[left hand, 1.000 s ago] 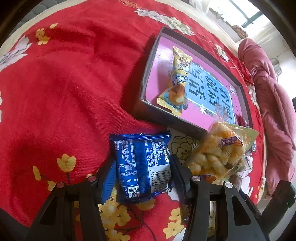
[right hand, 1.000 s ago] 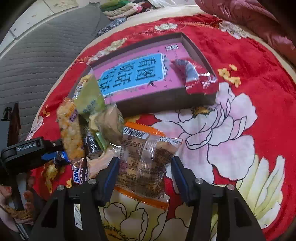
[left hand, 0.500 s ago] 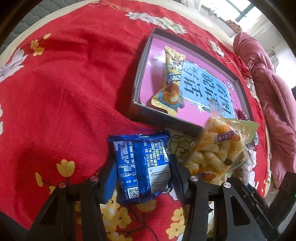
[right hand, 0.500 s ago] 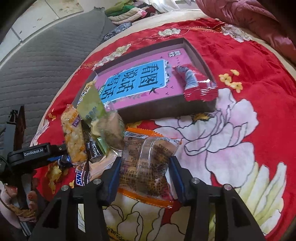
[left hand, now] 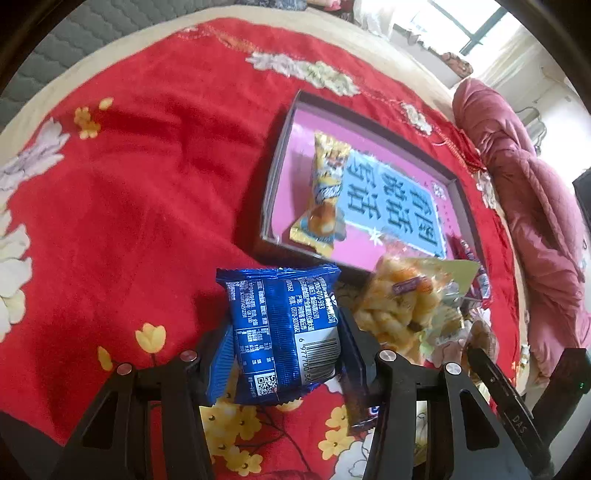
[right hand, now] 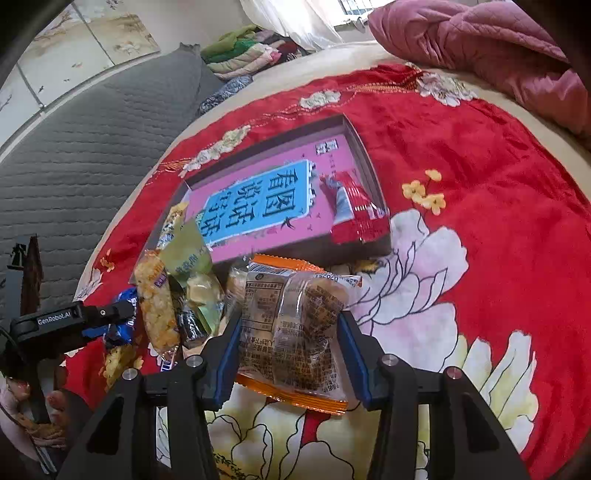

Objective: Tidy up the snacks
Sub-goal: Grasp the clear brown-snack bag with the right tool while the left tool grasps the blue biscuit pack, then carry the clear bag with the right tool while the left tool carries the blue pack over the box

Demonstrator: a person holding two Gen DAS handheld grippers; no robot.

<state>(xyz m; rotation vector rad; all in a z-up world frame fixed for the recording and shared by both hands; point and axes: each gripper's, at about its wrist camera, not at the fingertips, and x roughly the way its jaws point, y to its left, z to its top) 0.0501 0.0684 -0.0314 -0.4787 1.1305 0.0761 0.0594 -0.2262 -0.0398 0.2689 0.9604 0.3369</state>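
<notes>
Your two tools have lifted; the left tool [left hand: 284, 347] pinches the blue pack [left hand: 282, 332], the right tool [right hand: 288, 343] pinches the orange pack [right hand: 295, 328]; the box [right hand: 369, 177] lies straight ahead.

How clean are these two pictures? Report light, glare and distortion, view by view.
Left wrist view: daylight blows out the window; glare streaks the blue snack packet in the left claw; fisheye bends the box. Right wrist view: even light, sharp centre, clear wrapper of the orange-edged snack glints; dark vignette at the corners.
</notes>
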